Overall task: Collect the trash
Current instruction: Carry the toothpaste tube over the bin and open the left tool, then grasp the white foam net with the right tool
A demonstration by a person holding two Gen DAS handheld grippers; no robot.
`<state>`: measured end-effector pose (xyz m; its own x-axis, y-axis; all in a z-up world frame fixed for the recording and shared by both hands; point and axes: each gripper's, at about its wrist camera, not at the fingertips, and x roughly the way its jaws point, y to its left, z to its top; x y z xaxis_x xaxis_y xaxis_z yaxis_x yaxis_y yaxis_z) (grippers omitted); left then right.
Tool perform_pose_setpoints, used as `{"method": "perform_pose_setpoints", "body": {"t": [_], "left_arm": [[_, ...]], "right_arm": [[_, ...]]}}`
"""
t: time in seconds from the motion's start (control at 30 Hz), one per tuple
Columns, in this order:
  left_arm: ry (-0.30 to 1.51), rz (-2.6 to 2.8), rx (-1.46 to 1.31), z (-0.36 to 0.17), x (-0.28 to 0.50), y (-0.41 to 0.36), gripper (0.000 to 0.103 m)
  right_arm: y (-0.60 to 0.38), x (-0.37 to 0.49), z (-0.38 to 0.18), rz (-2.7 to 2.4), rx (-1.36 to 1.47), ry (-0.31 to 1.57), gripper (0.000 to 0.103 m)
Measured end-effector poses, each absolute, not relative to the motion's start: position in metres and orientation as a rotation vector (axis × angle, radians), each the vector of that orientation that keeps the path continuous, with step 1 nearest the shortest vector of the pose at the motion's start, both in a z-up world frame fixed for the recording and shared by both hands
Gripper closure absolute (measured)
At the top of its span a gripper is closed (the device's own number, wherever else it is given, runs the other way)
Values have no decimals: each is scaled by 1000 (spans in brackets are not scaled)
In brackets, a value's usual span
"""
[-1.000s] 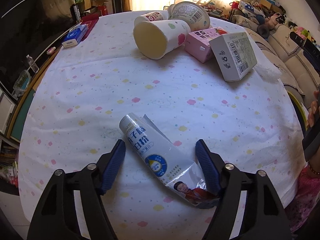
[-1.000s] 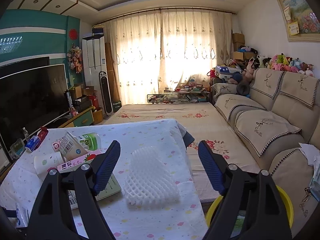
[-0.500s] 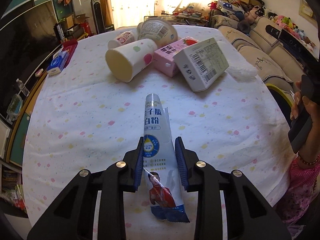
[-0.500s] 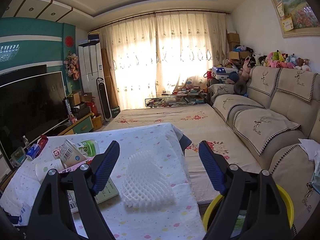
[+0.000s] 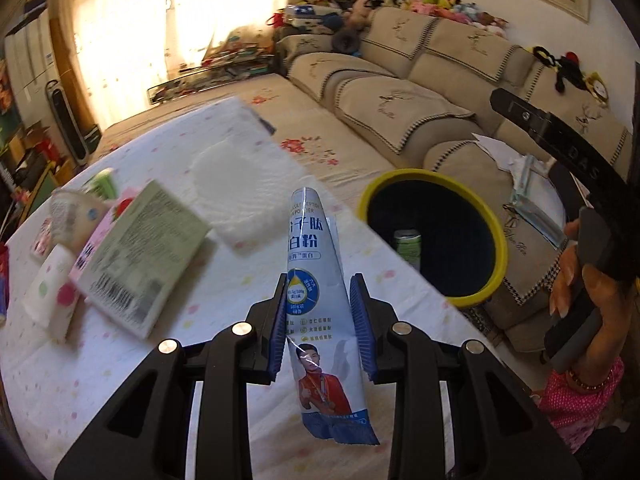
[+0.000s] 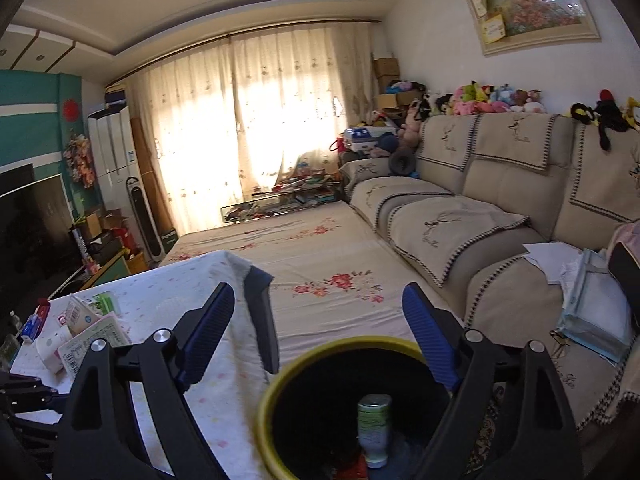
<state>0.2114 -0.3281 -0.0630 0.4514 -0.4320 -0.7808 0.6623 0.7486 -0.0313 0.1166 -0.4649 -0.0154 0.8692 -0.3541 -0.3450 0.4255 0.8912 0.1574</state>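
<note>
Left gripper point(image 5: 322, 330) clenched on the blue-and-white powder sachet point(image 5: 318, 292), pads pinching its mid-section; sachet upright between the jaws, top end pointing away, lower end hanging free below the pads. It appears lifted clear of the dotted tablecloth point(image 5: 224, 356).

Right gripper point(image 6: 320, 336) spread wide, holding nothing, hovering above the yellow-rimmed bin point(image 6: 304, 364) (a green-labelled bottle point(image 6: 374, 428) already lies inside).

Step in hand, as judged: carry phase, sachet picked, not yet binned. Ahead and right of the left gripper sits the bin point(image 5: 434, 178), mouth open, just past the table edge. Next move calls for swinging right and forward until the sachet is over the opening, then releasing.

Clearance: the table edge runs diagonally between tool and bin; the dangling lower end could brush it. Right hand point(image 5: 580, 280) close beside the bin on the far right. Left and ahead: green-white box point(image 5: 140, 256), white foam net point(image 5: 240, 192), well off the path.
</note>
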Motion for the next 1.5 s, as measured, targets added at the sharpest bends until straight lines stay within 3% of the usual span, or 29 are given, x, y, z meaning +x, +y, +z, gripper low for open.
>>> {"method": "perform_pose_setpoints", "body": {"t": [0.4,0.47,0.53,0.6,0.7,0.77,0.83,0.93,1.03,1.23,1.5], "left_arm": [[965,-881,415,-104,234,-492,71],[979,-872,416,-116,244,-505,66],[983,-860,415,-124,250,-512,48],[973,-854,414,-128,253,-515,42],[941,-863,380,-120,253,-504,41],[893,-867,347,-107,250,-481,37],[815,-852,311,-91,245,-455,22],[681,-804,245,-64,237,-407,13],[573,-722,188,-40,231,-347,12],[449,-481,91,-13,230,-209,7],[456,-214,-42,-38,269,-63,7]], "right_arm": [[-548,36,-47,-630,387,316,20],[-551,34,-48,-634,391,316,20],[-553,32,-47,-633,390,312,20],[-551,35,-46,-628,385,312,20],[-545,40,-46,-616,384,318,20],[-541,46,-47,-604,382,328,20],[-536,53,-47,-586,377,335,20],[-522,68,-46,-545,359,349,16],[-501,88,-43,-476,340,362,11],[-438,146,-33,-277,260,417,10],[-329,219,-16,-16,138,442,7]]}}
